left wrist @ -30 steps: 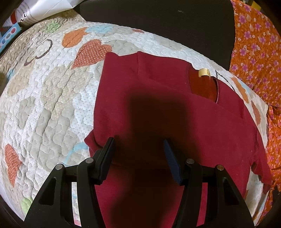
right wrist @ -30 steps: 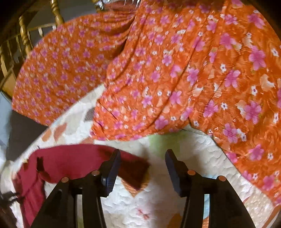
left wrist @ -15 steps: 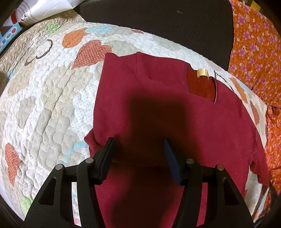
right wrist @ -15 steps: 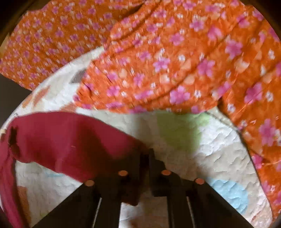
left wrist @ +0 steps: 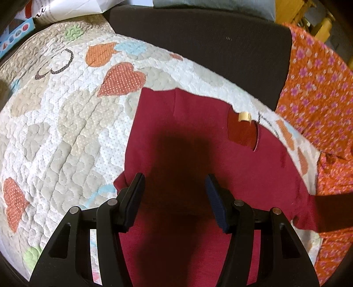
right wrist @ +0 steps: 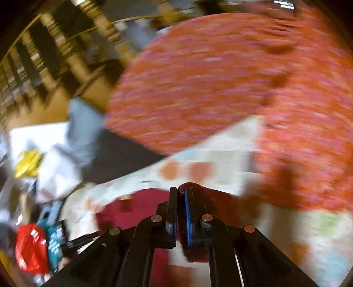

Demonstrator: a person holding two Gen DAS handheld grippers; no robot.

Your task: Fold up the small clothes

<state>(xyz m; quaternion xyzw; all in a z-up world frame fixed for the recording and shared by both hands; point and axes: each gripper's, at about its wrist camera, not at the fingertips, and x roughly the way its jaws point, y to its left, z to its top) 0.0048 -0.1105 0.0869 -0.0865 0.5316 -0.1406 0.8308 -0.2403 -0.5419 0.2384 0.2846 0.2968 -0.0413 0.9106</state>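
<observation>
A small dark red shirt [left wrist: 198,141] lies flat on a quilted mat [left wrist: 66,123], its collar with a pale label [left wrist: 243,116] at the far right. My left gripper [left wrist: 175,187] hovers open just above the shirt's near part, and its fingers touch nothing. In the blurred right wrist view my right gripper [right wrist: 181,194] is shut on a fold of the red shirt [right wrist: 194,189], lifted off the mat [right wrist: 220,154]. The rest of the shirt [right wrist: 136,205] trails down to the left.
An orange flowered cloth [left wrist: 317,92] lies heaped on the right, large in the right wrist view too [right wrist: 220,88]. A dark cushion [left wrist: 198,44] sits behind the mat. Wooden rails [right wrist: 55,55], a red object [right wrist: 30,249] and papers [left wrist: 66,8] lie beyond.
My right gripper shut on the shirt's edge, then lifted and swung with it, blurring its view. My left gripper rose a little and stayed open.
</observation>
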